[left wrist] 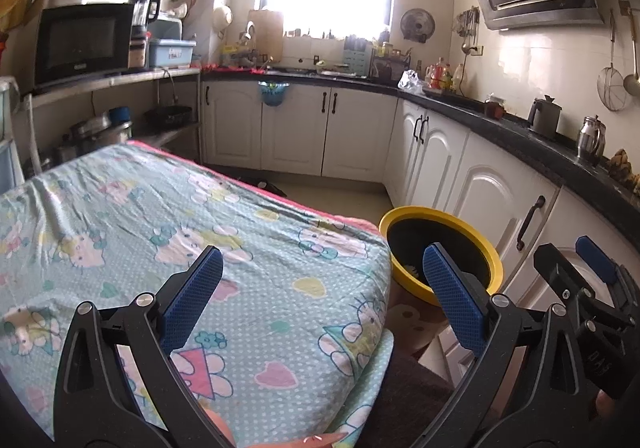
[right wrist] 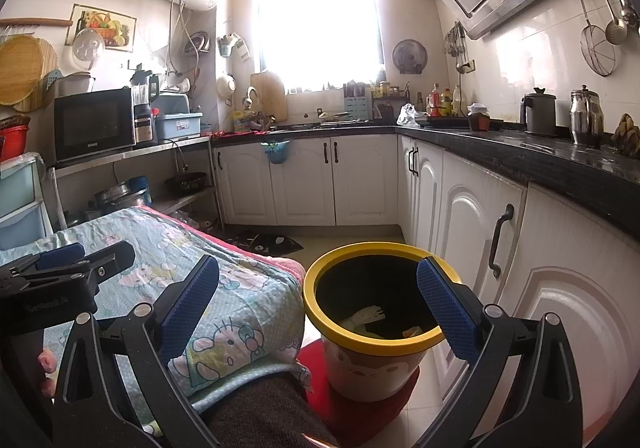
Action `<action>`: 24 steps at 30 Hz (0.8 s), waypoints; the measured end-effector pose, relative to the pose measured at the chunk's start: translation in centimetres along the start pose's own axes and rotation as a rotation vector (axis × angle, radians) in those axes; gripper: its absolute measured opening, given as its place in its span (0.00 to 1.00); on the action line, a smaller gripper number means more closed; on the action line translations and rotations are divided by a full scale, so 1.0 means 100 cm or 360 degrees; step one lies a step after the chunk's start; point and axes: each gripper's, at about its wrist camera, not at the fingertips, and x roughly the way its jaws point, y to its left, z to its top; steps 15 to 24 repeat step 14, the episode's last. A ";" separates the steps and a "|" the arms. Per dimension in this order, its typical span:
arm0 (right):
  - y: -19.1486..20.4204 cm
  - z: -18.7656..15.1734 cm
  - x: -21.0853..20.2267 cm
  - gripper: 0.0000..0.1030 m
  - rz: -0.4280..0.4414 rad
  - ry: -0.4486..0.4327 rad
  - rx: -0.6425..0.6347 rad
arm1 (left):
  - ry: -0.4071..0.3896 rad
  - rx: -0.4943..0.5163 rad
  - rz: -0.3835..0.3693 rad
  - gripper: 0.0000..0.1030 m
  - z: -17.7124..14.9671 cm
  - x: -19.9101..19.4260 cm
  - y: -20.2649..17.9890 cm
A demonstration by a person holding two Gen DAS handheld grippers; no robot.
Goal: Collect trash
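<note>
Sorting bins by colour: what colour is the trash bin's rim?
Yellow, around a black inside; the trash bin's rim shows best in the right wrist view.

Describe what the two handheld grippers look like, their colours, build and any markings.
Both match. The left gripper and right gripper have black, triangular cut-out arms joined by silver round pivot bolts. The fingers carry flat blue pads with a fine dotted grip texture. In the right wrist view, faint pale lettering shows on the left gripper's black body; it is too blurred to read.
</note>
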 end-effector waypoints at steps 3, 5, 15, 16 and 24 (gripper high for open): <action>0.003 0.005 0.004 0.94 0.0026 0.0027 0.0005 | 0.0046 -0.0056 -0.0012 0.90 0.001 0.000 0.013; 0.019 0.010 0.012 0.94 0.0081 0.0052 -0.0058 | 0.0063 -0.0110 0.0034 0.90 0.002 -0.007 0.034; 0.287 -0.005 0.075 0.94 0.1159 0.0680 -0.0561 | 0.0210 -0.0622 0.1154 0.90 -0.034 -0.103 0.243; 0.287 -0.005 0.075 0.94 0.1159 0.0680 -0.0561 | 0.0210 -0.0622 0.1154 0.90 -0.034 -0.103 0.243; 0.287 -0.005 0.075 0.94 0.1159 0.0680 -0.0561 | 0.0210 -0.0622 0.1154 0.90 -0.034 -0.103 0.243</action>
